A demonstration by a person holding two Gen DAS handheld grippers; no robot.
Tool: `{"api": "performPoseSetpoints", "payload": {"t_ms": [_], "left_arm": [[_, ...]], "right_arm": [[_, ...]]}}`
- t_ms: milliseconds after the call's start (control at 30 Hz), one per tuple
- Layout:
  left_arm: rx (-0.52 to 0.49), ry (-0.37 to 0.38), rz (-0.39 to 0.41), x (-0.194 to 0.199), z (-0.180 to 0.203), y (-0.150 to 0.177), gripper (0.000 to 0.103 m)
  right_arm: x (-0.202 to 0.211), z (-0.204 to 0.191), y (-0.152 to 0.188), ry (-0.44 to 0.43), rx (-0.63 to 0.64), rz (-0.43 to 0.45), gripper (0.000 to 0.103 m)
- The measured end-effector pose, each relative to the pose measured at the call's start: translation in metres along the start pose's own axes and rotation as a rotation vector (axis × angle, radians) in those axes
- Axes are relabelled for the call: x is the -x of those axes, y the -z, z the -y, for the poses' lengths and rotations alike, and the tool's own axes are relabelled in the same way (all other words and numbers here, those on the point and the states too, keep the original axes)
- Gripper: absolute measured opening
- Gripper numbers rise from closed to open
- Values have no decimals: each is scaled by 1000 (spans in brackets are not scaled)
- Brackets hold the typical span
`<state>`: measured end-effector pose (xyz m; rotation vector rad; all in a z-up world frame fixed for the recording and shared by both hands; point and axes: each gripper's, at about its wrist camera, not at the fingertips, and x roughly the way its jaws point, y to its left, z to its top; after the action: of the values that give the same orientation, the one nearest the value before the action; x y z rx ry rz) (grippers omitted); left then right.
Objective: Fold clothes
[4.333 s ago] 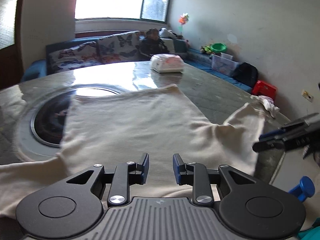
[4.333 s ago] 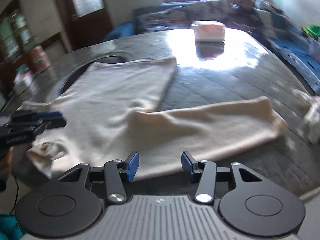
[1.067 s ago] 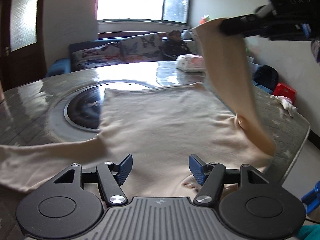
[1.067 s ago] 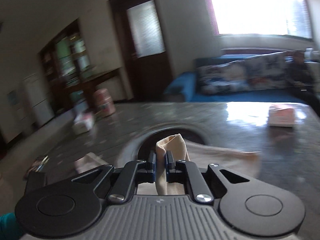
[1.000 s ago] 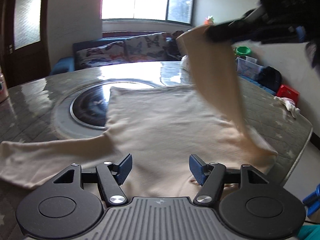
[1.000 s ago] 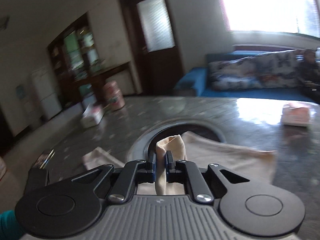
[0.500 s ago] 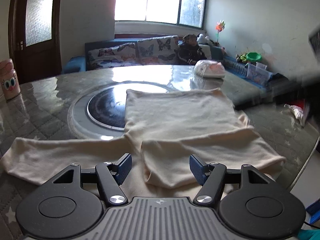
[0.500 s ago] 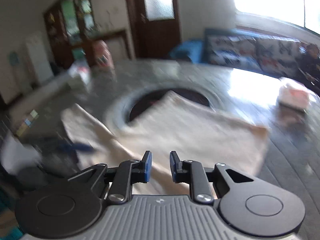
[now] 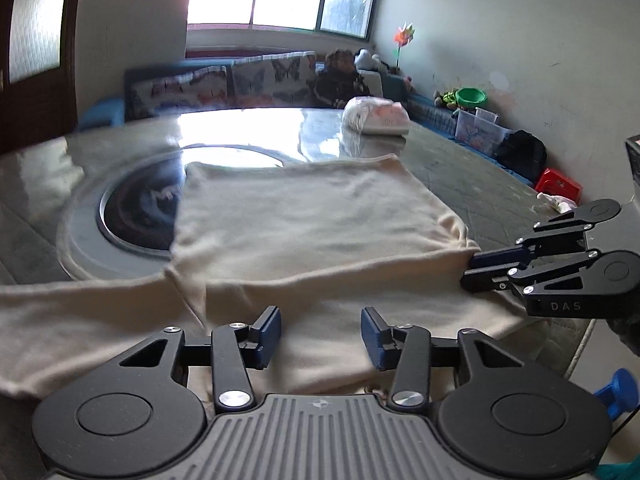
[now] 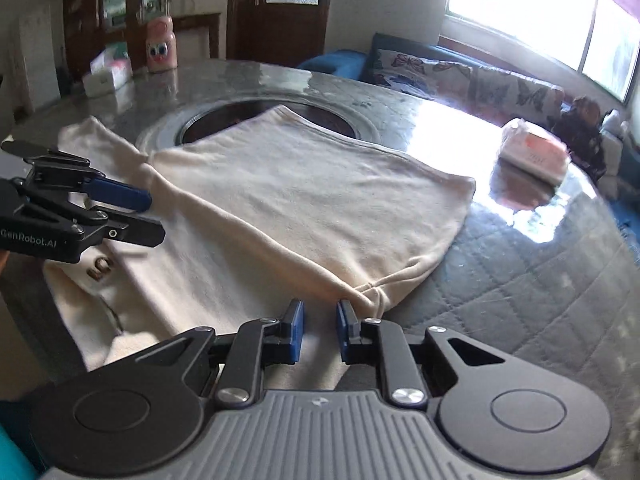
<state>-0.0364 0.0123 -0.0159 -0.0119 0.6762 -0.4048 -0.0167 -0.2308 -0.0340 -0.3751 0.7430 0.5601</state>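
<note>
The cream long-sleeved top [image 9: 304,220] lies flat on the worktop [image 10: 540,280], one sleeve [image 9: 360,284] folded across the chest, the other sleeve [image 9: 80,312] spread outward.

Left gripper [image 9: 320,330]: jaws spread, empty. Right gripper [image 10: 318,320]: jaws slightly parted, holding nothing, beside the bunched shoulder.

Judgement: take the outstretched sleeve near its cuff and lay it square across.

Only the right wrist view shows the neckline label [image 10: 100,268]; only the left shows the outstretched sleeve at length.

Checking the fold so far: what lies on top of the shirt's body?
One sleeve lies folded across the shirt near its collar end. The other sleeve still lies out on the table. What the folded sleeve covers cannot be seen.
</note>
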Motion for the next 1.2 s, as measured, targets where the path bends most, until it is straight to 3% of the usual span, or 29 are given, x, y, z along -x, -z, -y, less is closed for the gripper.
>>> {"api": "performPoseSetpoints", "payload": {"t_ms": [200, 333, 433, 633, 767, 867, 1133, 1200], "left_arm": [[15, 51, 8, -5, 12, 1, 47], [43, 72, 33, -1, 11, -3, 47], [55, 52, 76, 5, 1, -9, 47], [90, -8, 45, 5, -18, -1, 47], [106, -52, 99, 27, -27, -1, 48], [163, -154, 133, 42, -50, -1, 48], [379, -568, 154, 73, -131, 18, 49], [414, -642, 163, 79, -143, 24, 51]], "right_arm": [[-1, 7, -3, 83, 33, -23, 16], [2, 16, -6, 87, -7, -22, 16], [6, 15, -10, 66, -19, 10, 16], [-10, 14, -13, 36, -59, 8, 17], [-10, 16, -15, 24, -71, -5, 20], [-10, 16, -17, 30, -74, -21, 22], [-13, 10, -22, 66, -70, -55, 27], [-14, 9, -24, 73, -70, -63, 29]]}}
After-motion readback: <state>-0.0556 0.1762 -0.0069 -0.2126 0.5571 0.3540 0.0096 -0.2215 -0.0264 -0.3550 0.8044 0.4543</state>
